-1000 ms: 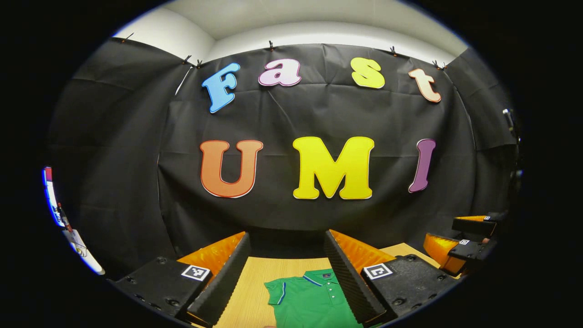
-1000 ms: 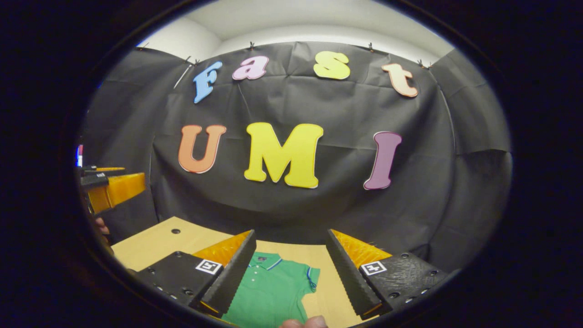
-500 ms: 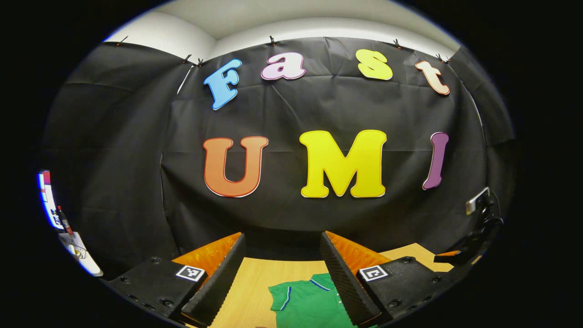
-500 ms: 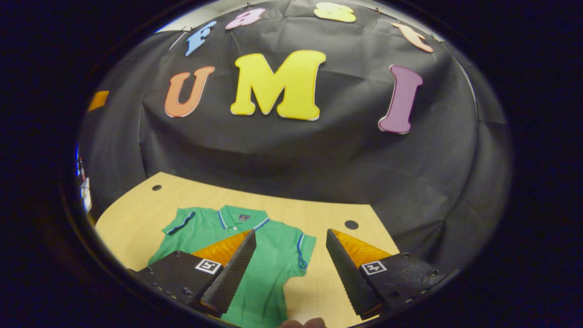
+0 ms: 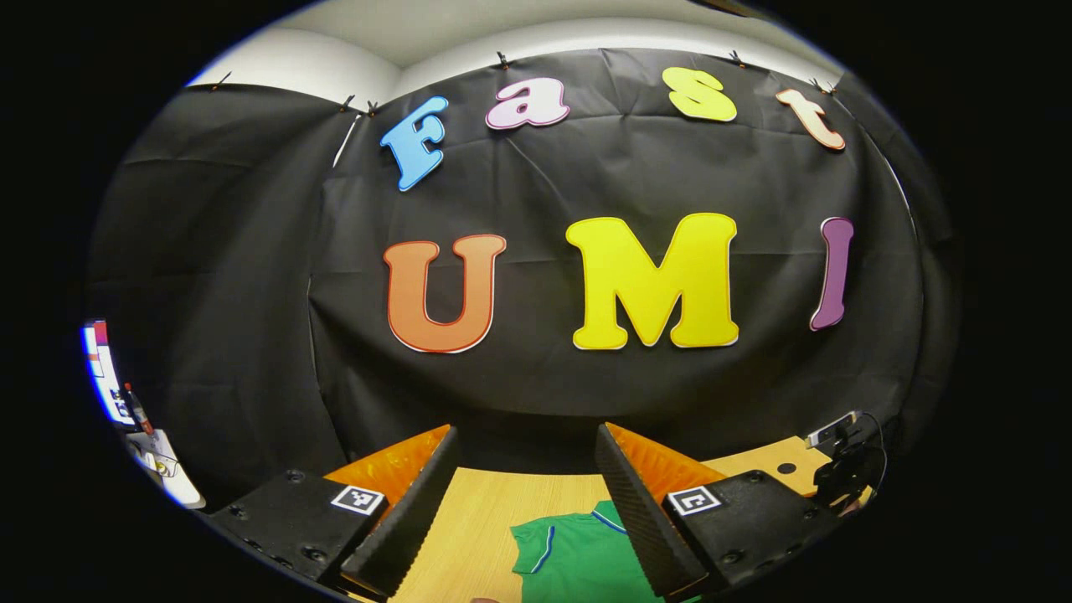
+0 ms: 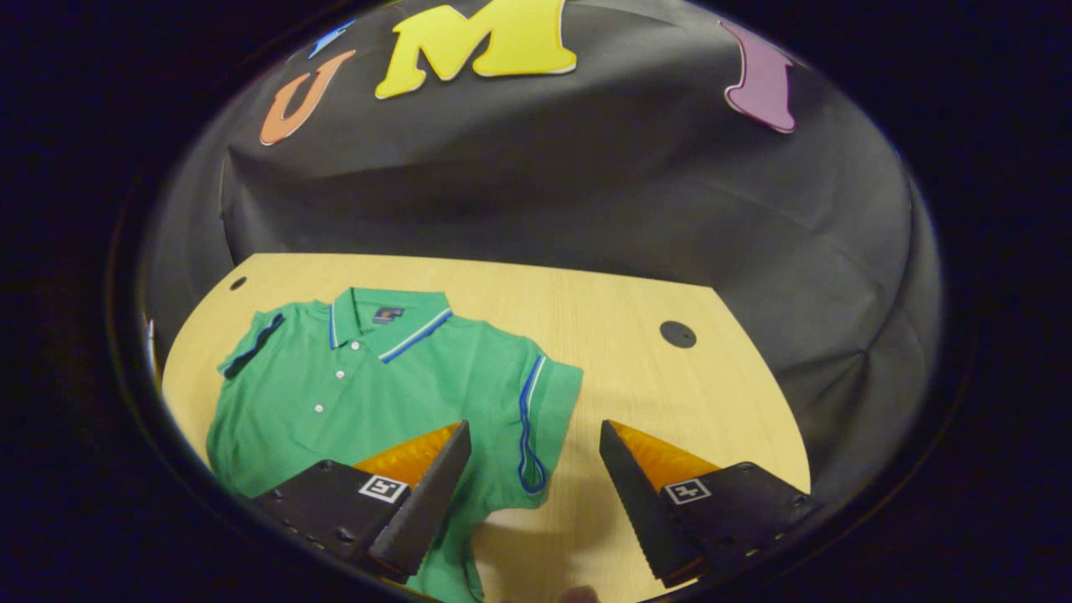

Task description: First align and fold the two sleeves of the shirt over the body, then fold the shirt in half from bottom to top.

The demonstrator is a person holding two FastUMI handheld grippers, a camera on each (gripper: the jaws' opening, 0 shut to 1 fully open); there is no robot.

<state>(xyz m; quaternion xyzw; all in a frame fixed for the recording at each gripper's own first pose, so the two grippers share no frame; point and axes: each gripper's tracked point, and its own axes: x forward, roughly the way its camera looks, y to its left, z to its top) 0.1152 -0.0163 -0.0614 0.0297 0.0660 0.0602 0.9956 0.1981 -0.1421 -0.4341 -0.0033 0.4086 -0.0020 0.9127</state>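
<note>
Both sleeves lie spread; the green shirt (image 6: pixel 368 385) lies flat on the counter (image 6: pixel 636 368), collar toward 12 o'clock. Right hand-held gripper (image 6: pixel 532 486) and left hand-held gripper (image 5: pixel 523 494) gape wide, empty.

From my seat, nothing reads as proper text. I see a small square black-and-white coded marker (image 6: pixel 383 488) on the left finger block of my right gripper (image 6: pixel 534 448) and another marker (image 6: pixel 687 491) on its right block; they are patterns, not words. My left gripper (image 5: pixel 526 456) carries the same kind of tags (image 5: pixel 358 500). The shirt (image 6: pixel 368 385) has a tiny neck label (image 6: pixel 386 315) inside the collar, too small for me to read.
</note>
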